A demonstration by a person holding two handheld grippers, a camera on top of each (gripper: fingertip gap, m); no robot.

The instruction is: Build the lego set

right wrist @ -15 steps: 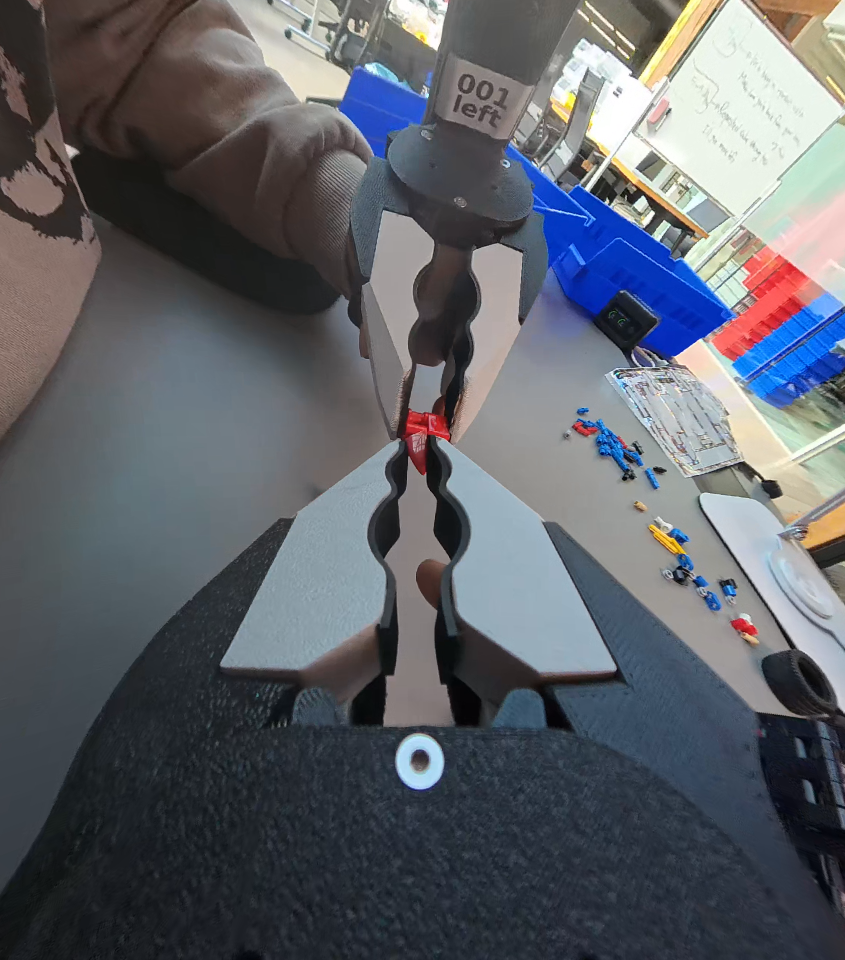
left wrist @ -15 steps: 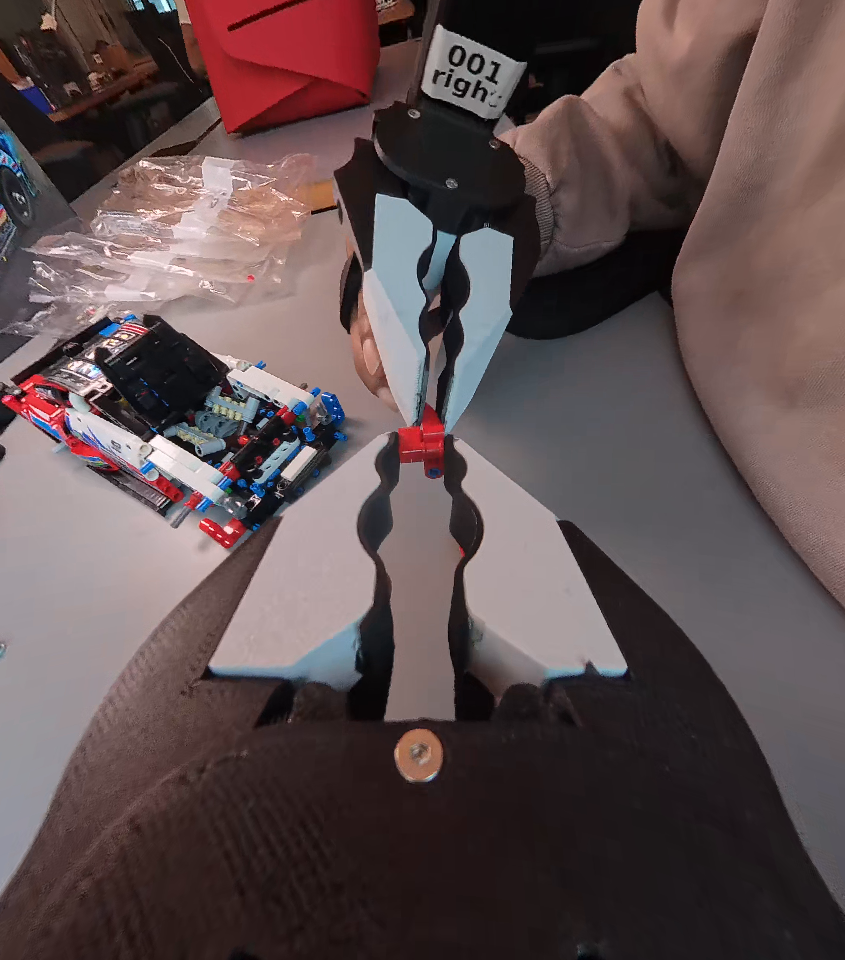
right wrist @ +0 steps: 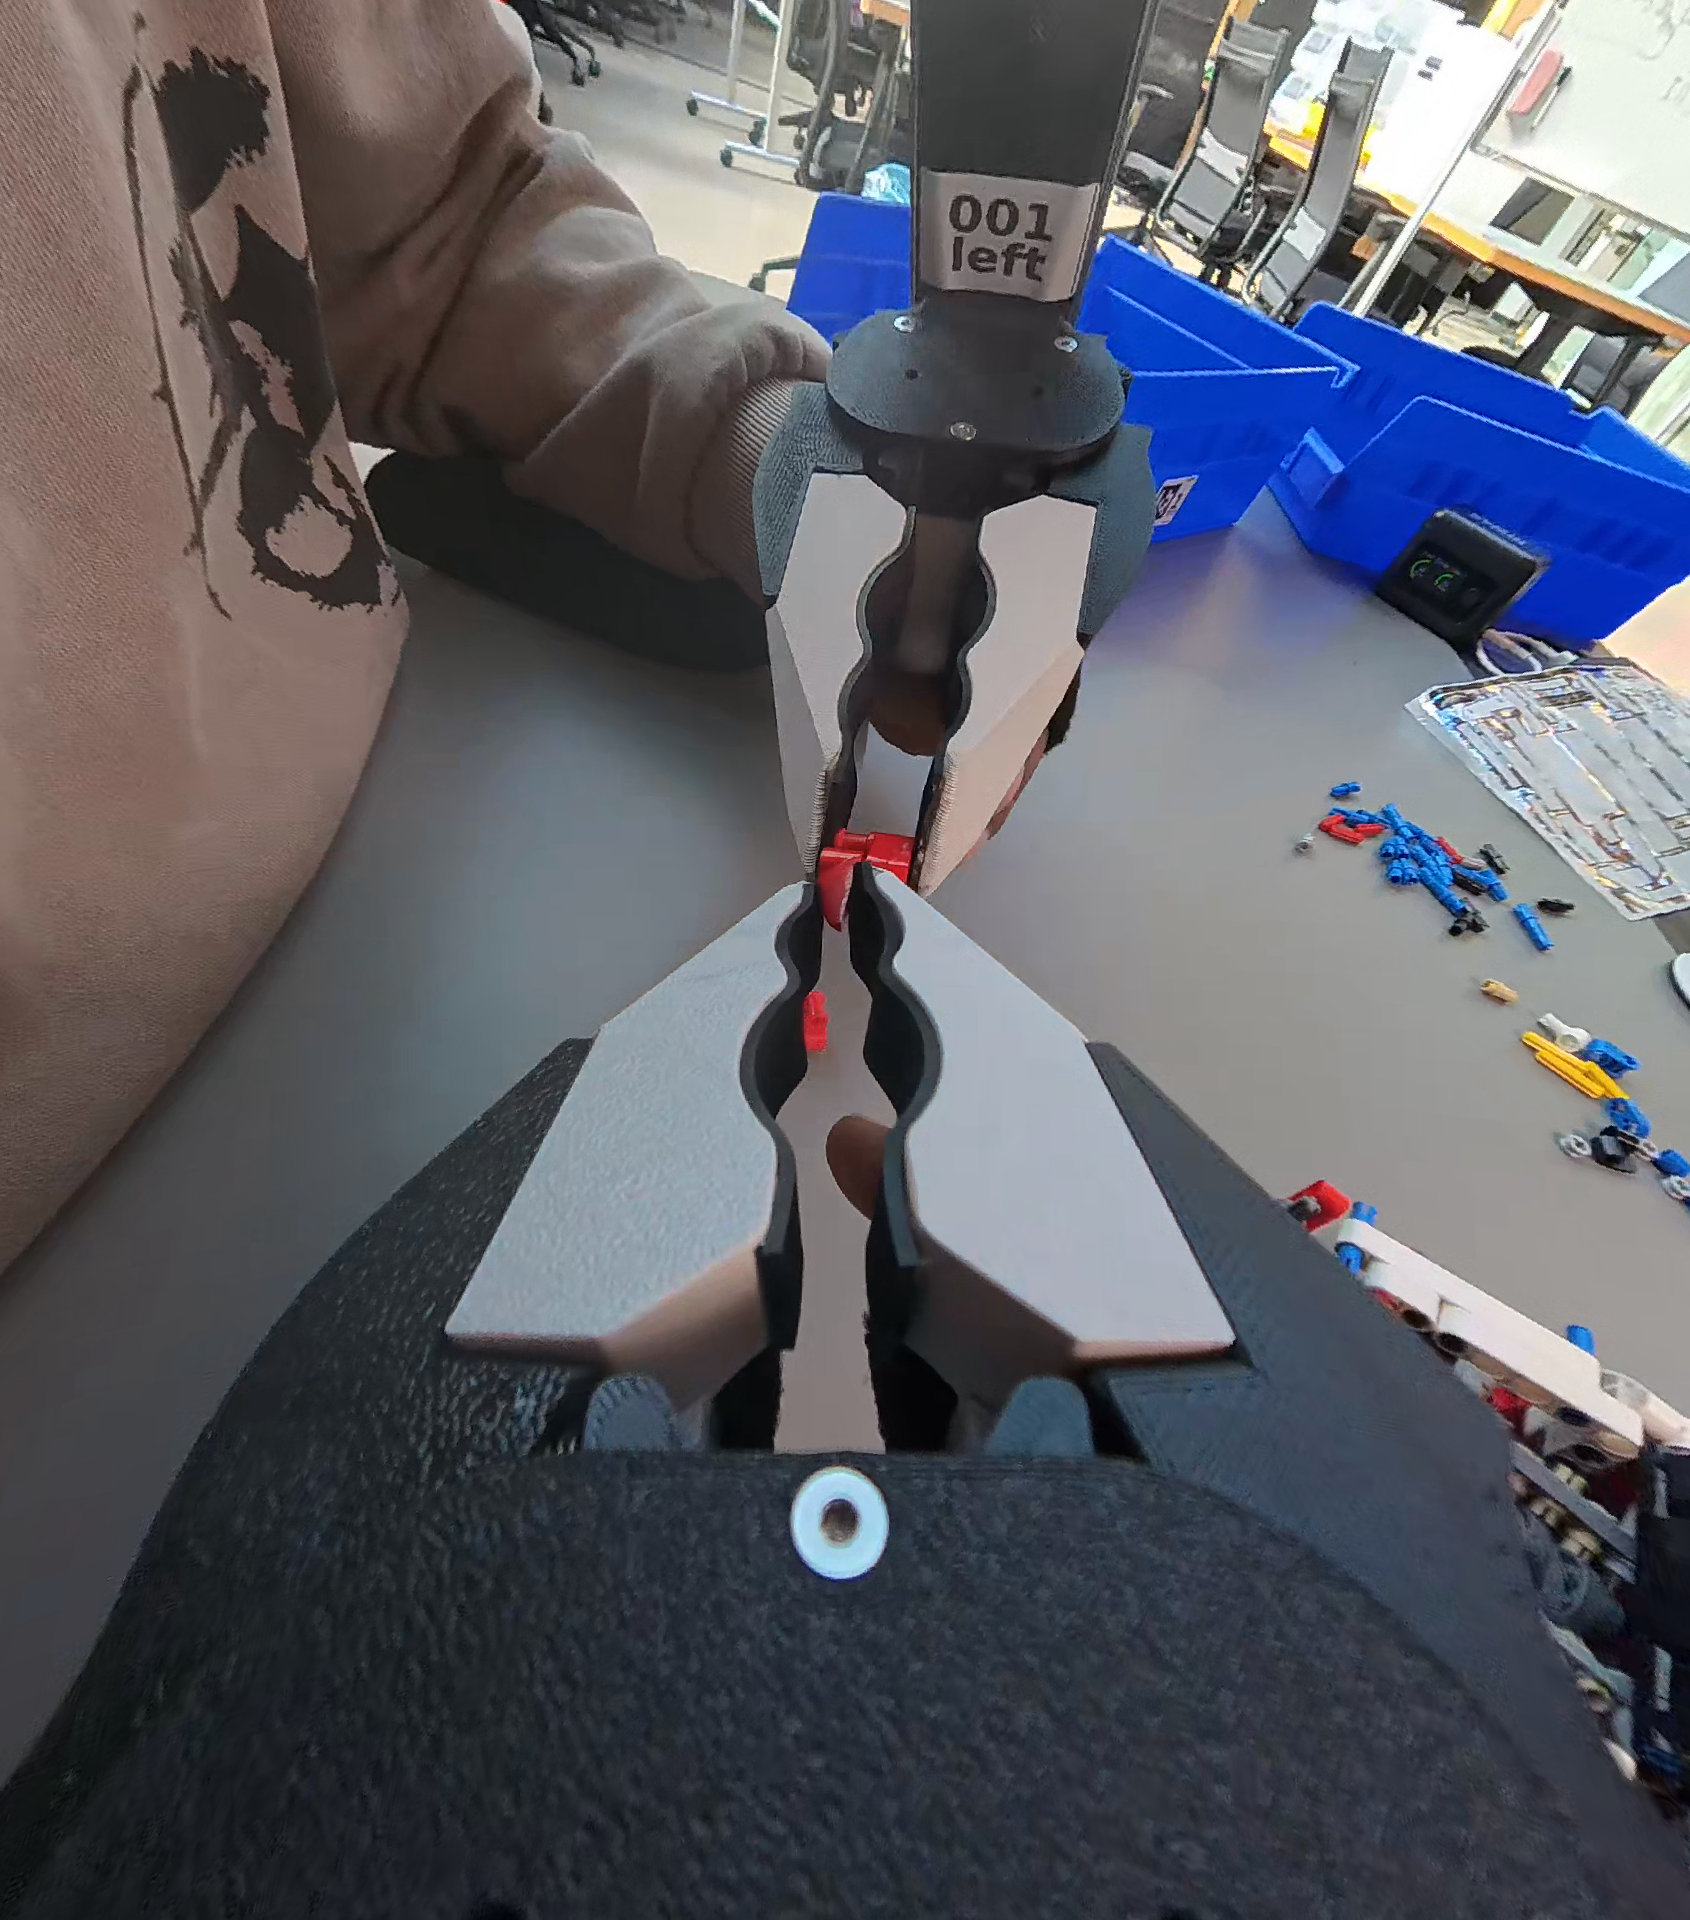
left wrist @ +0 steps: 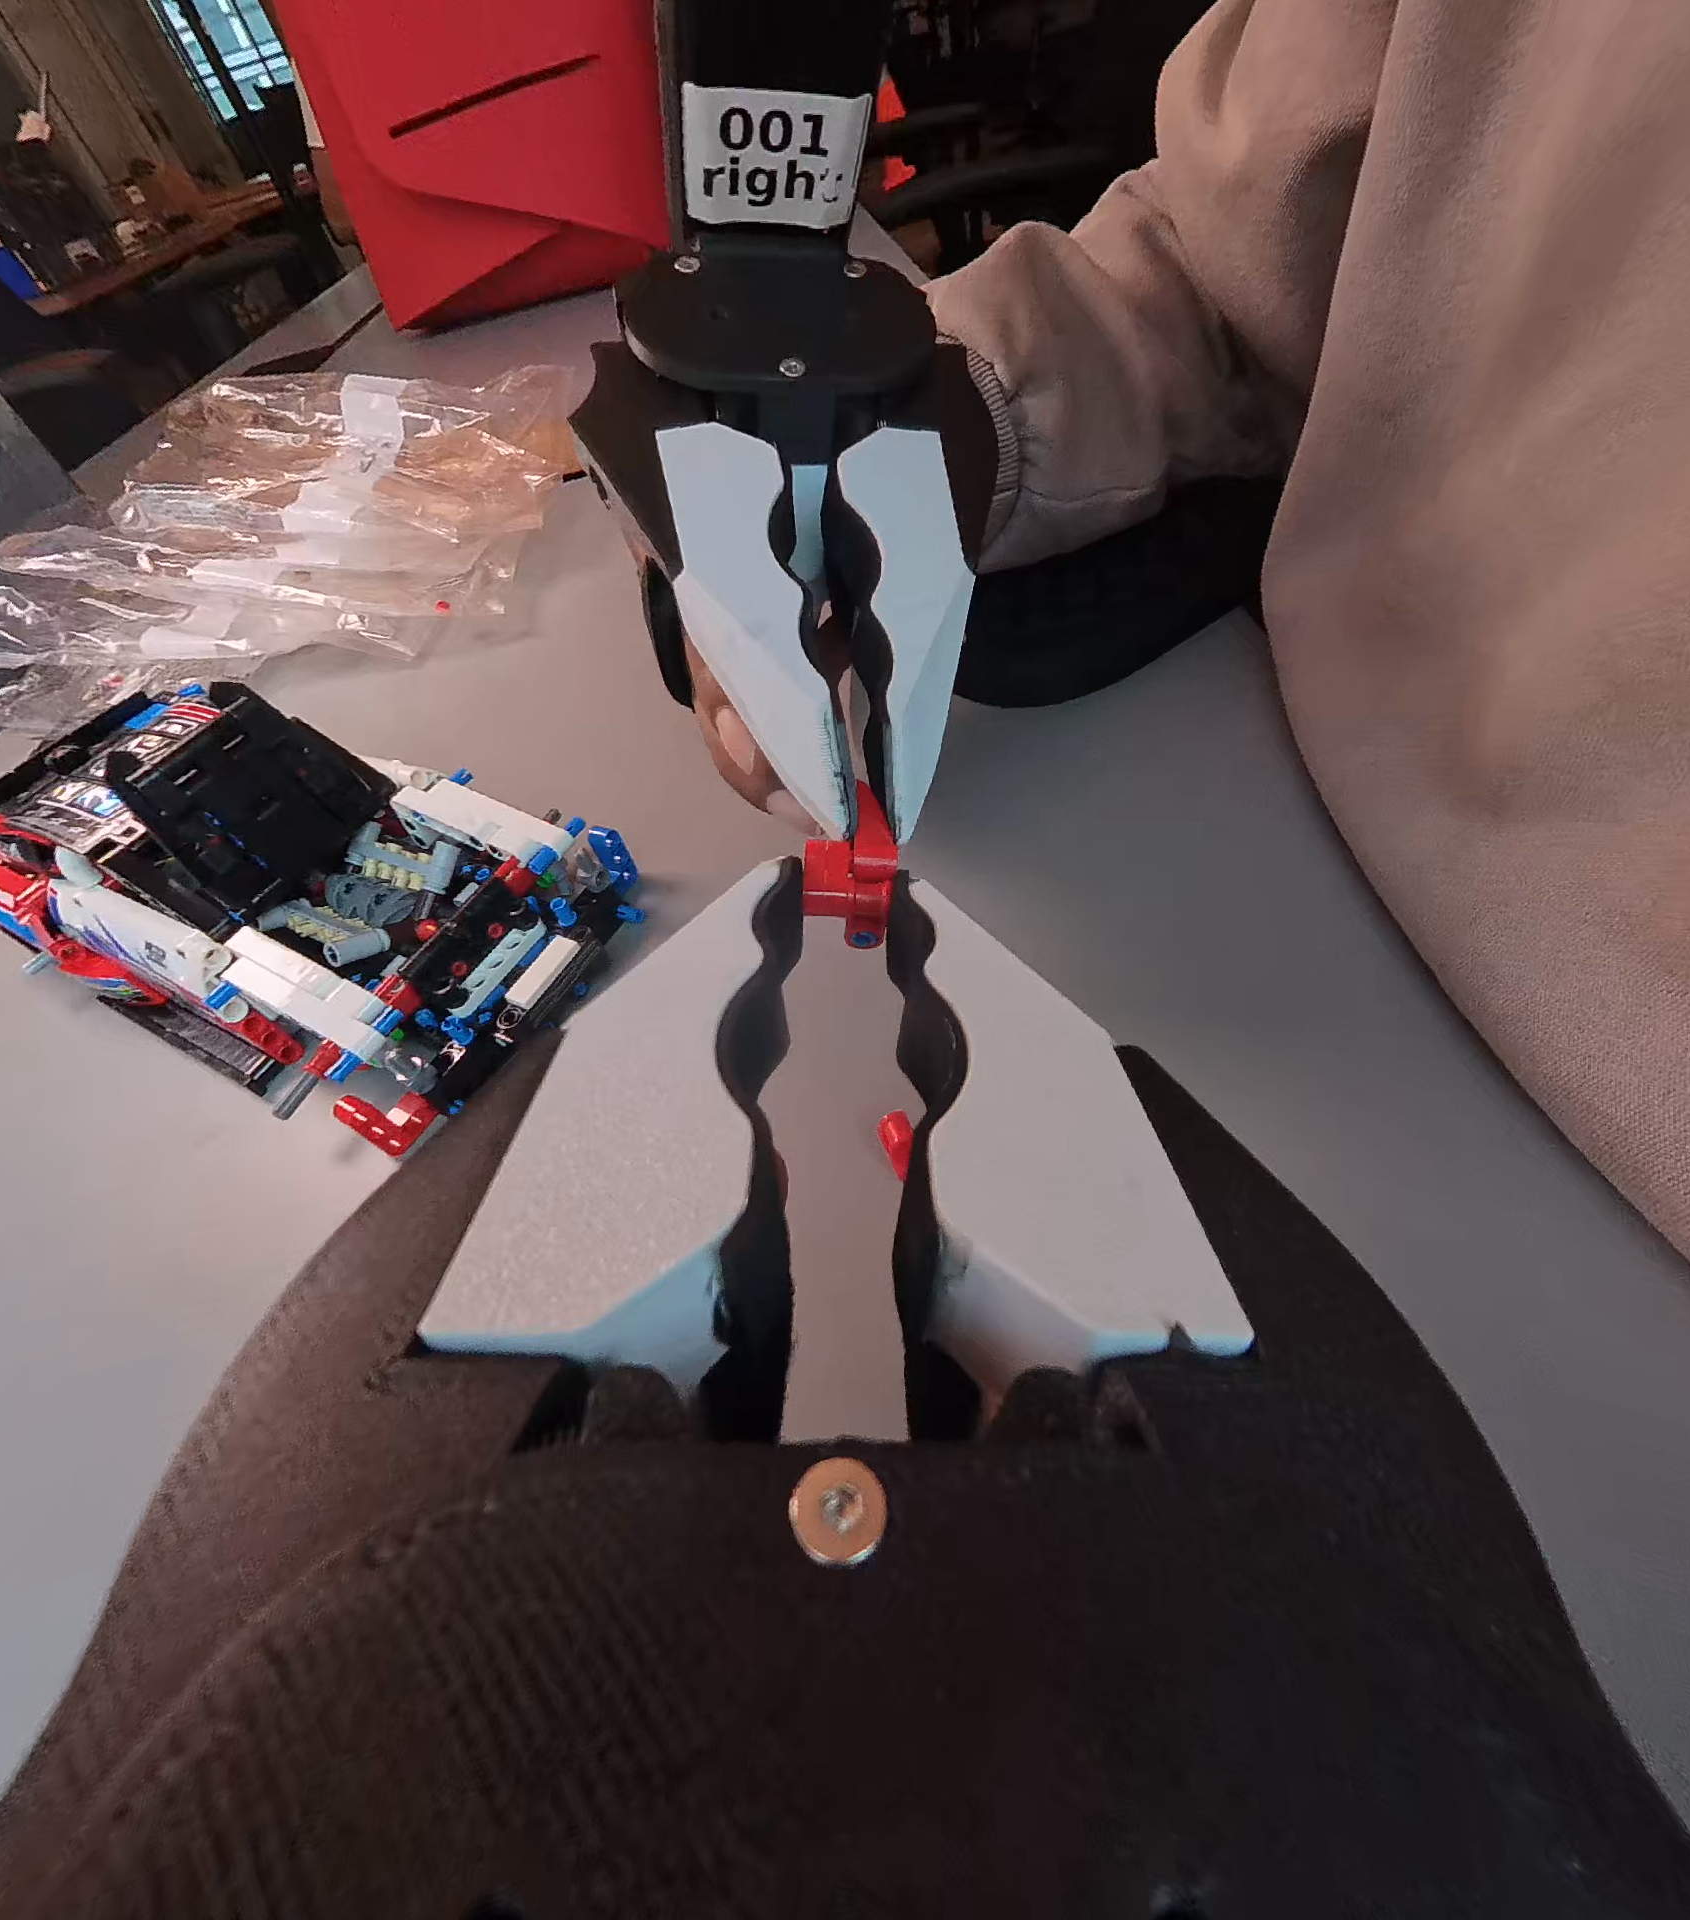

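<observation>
Red piece [left wrist: 849, 871] pinched between both tongs' tips.

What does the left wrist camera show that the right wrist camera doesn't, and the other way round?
Only the left wrist view shows the clear plastic bags and the red bag behind them. Only the right wrist view shows the blue bins, the instruction sheet and the loose blue pins. Both show the left gripper and right gripper meeting tip to tip on the small red pieces, plus the part-built car.
</observation>
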